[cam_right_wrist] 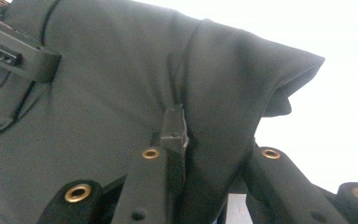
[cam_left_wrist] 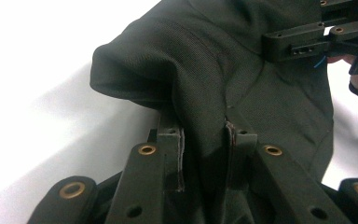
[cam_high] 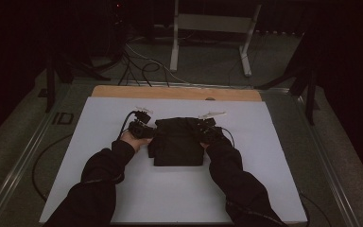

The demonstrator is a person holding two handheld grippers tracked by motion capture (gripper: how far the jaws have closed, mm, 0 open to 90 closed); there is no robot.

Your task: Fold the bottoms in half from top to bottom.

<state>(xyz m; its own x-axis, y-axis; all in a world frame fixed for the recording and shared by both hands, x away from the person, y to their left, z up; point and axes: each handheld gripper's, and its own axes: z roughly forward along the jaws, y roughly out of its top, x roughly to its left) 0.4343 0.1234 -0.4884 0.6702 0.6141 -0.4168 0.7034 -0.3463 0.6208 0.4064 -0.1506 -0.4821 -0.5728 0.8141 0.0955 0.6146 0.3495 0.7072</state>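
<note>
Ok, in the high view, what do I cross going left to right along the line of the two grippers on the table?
Bare white table sheet → left gripper → folded black garment → right gripper → bare white sheet again.

White-topped bench [cam_high: 123, 189] filling the lower middle of the high view, bare wooden strip [cam_high: 175, 92] along its far edge, folded black garment [cam_high: 177, 142] lying at centre frame, flat on the white surface
</note>
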